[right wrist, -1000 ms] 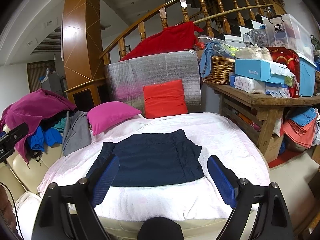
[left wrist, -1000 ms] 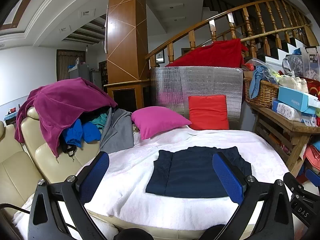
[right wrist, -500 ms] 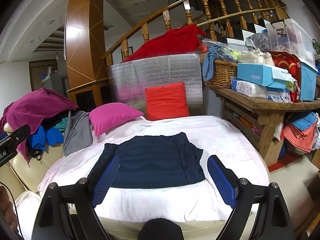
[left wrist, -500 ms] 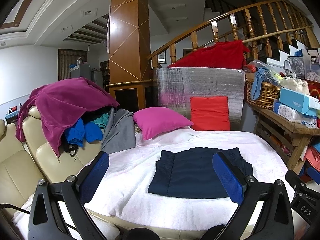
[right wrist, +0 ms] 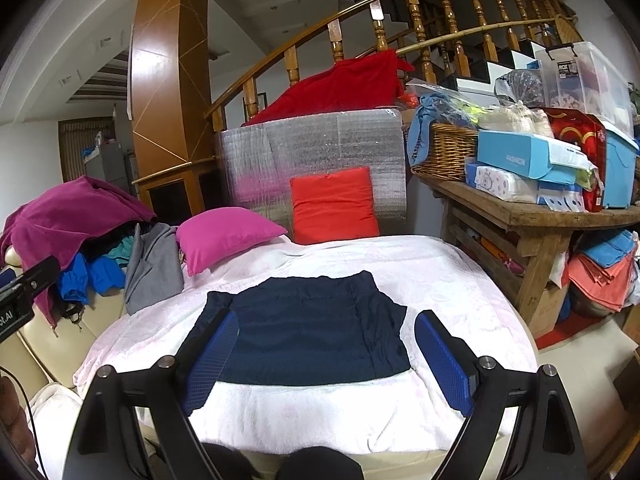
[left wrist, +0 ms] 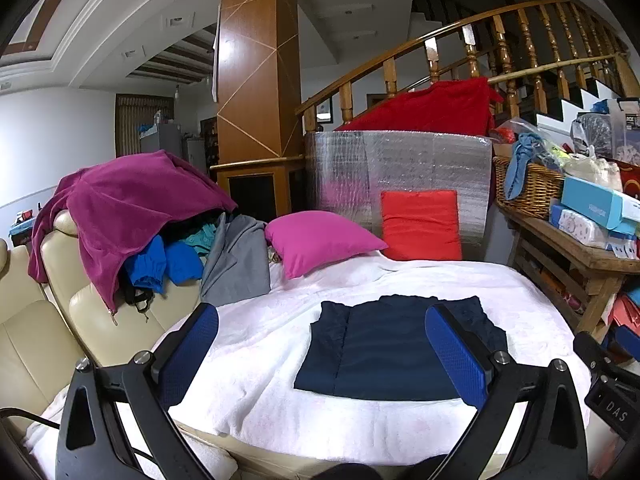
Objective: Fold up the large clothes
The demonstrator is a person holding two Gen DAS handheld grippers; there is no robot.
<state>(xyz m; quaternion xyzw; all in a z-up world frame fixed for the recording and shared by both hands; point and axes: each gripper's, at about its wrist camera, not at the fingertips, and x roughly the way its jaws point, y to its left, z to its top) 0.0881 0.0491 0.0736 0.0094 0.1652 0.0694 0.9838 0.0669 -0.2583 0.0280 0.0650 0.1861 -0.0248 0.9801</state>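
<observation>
- Two claws are seen, each with its blue pads spread wide apart and nothing held between them; neither is in contact with any cloth.
- Left claw (left wrist: pixel 320 354): held above the near edge of the bed, aimed forward and slightly down; its right pad overlaps the navy garment (left wrist: pixel 394 350) in view only.
- Right claw (right wrist: pixel 326 354): held level over the same near edge, the garment (right wrist: pixel 308 334) framed between its pads.
- The navy garment is laid flat and already folded to a rough rectangle on the white blanket (left wrist: pixel 260 332) covering the bed, near its front centre.
- Writing: "DAS" is read on the black body of the other gripper at the right edge of the left view (left wrist: pixel 616 414); the letters "AI" are partly read on the device at the left edge of the right view. Print on the light-blue box (right wrist: pixel 524 156) on the wooden desk (right wrist: pixel 532 210) is too small to be read.
- Behind the garment a pink cushion (left wrist: pixel 318 240) and a red cushion (left wrist: pixel 420 224) are noted; a pile of clothes (left wrist: pixel 132 216) is heaped on the cream sofa at left.
</observation>
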